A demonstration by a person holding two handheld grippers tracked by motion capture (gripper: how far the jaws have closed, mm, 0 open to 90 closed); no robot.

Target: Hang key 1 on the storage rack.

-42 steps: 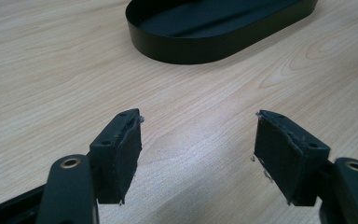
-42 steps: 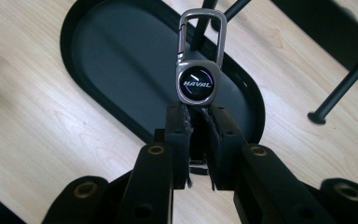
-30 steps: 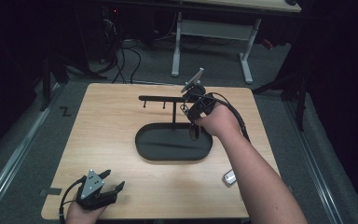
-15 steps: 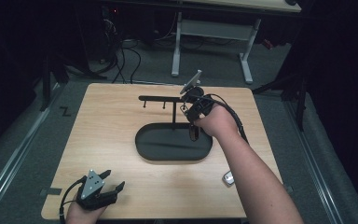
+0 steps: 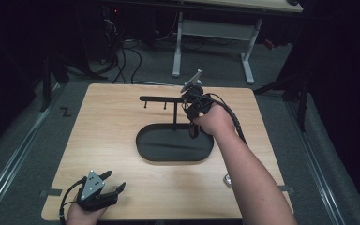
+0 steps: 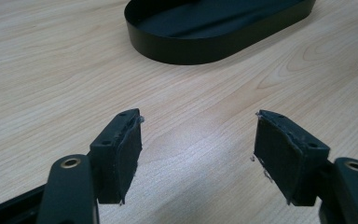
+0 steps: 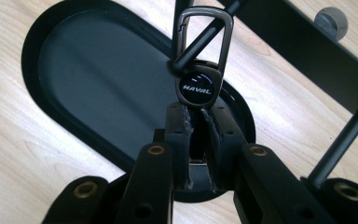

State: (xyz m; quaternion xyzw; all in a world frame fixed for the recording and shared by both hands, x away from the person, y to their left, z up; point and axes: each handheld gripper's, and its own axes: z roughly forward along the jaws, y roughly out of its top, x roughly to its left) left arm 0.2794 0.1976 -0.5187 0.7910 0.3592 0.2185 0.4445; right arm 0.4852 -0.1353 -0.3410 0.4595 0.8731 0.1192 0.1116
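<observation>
My right gripper (image 7: 198,112) is shut on a dark key fob (image 7: 196,88) marked HAVAL. Its grey carabiner loop (image 7: 223,32) has a black peg (image 7: 200,42) of the stand passing through it. In the high view the right gripper (image 5: 194,105) is at the right end of the stand's crossbar (image 5: 161,99), above the black oval tray (image 5: 143,150). My left gripper (image 5: 114,182) rests at the table's near left corner. Its jaws stand open over bare wood (image 6: 198,140), with the tray's wall (image 6: 205,46) ahead of them.
A small round silvery object (image 5: 227,180) lies on the table beside the right forearm. The stand's post (image 5: 175,112) rises from the tray. Cables and a desk frame (image 5: 246,56) are on the floor beyond the table's far edge.
</observation>
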